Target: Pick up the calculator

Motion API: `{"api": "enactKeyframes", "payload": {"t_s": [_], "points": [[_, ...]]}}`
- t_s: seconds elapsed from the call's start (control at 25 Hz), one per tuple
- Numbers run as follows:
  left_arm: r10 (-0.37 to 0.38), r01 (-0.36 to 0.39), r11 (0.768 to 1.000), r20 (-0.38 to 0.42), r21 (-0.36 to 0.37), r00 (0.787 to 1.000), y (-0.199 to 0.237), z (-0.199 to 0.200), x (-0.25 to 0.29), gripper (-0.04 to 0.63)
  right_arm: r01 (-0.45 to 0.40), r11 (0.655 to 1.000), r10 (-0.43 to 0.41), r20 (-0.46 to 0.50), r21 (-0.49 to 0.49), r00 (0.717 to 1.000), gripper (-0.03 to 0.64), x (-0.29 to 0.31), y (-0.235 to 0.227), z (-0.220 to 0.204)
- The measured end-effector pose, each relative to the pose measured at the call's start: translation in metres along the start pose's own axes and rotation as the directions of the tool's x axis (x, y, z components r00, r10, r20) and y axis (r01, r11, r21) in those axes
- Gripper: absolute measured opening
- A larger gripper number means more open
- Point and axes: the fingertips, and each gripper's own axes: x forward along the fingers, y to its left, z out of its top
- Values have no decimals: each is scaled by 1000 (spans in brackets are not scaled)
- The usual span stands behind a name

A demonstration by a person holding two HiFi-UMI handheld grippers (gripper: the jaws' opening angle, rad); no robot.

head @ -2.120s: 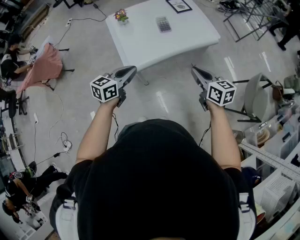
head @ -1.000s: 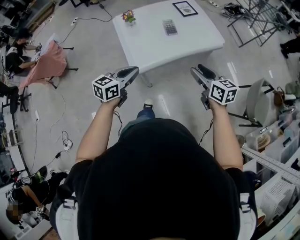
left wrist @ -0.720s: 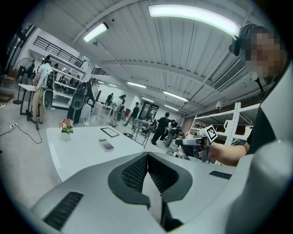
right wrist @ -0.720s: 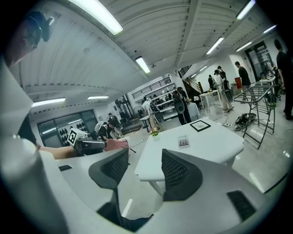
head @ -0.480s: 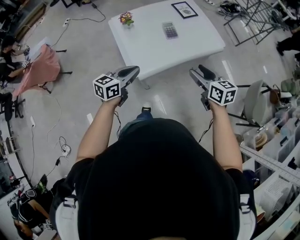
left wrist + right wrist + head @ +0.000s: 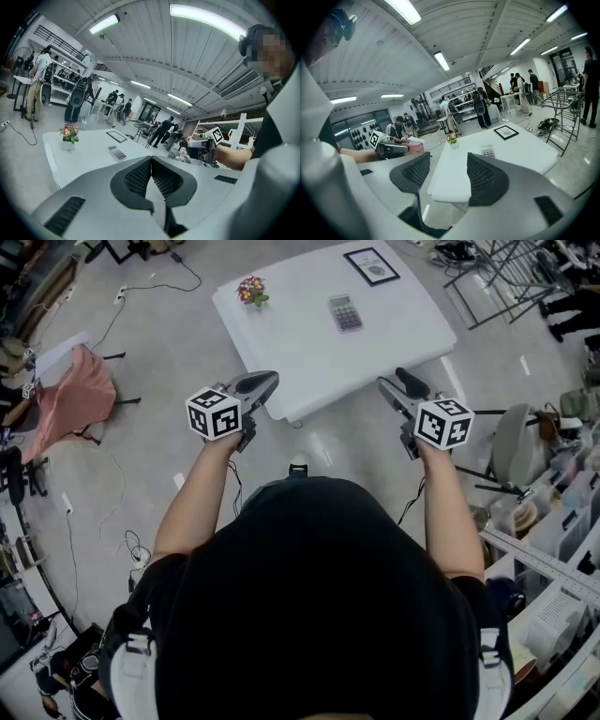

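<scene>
The calculator (image 6: 345,312) is a small grey slab lying flat on the white table (image 6: 309,352), between a pot of flowers (image 6: 250,291) and a black picture frame (image 6: 372,265). My left gripper (image 6: 267,379) hovers short of the table's near edge; its jaws are shut and empty (image 6: 151,161). My right gripper (image 6: 392,379) is level with it on the right, and its jaws are opening with nothing between them (image 6: 449,164). The calculator (image 6: 116,153) lies well ahead in the left gripper view, and the calculator (image 6: 488,151) shows past the right jaw in the right gripper view.
A chair draped in pink cloth (image 6: 70,395) stands on the floor at the left. Metal racks (image 6: 506,277) are behind the table at the right. A grey chair (image 6: 511,442) and shelves with bins (image 6: 553,521) line the right side. Cables trail across the floor.
The table has drawn nearer and sits lower in the head view. Both grippers keep their places in the picture, carried forward with the person.
</scene>
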Motion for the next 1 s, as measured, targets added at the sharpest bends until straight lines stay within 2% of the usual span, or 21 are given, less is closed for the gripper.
{"api": "enactKeyframes", "payload": {"t_s": [0.24, 0.72, 1.0], "points": [[-41, 42, 999, -17, 10, 999, 37, 19, 11, 18, 31, 1000, -31, 9, 0, 999, 259, 31, -1, 21], [-120, 120, 993, -31, 13, 992, 71, 36, 25, 18, 108, 994, -109, 14, 35, 994, 261, 48, -1, 31], [-126, 127, 992, -45, 6, 991, 89, 39, 20, 18, 119, 992, -120, 9, 36, 993, 261, 58, 4, 36]]}}
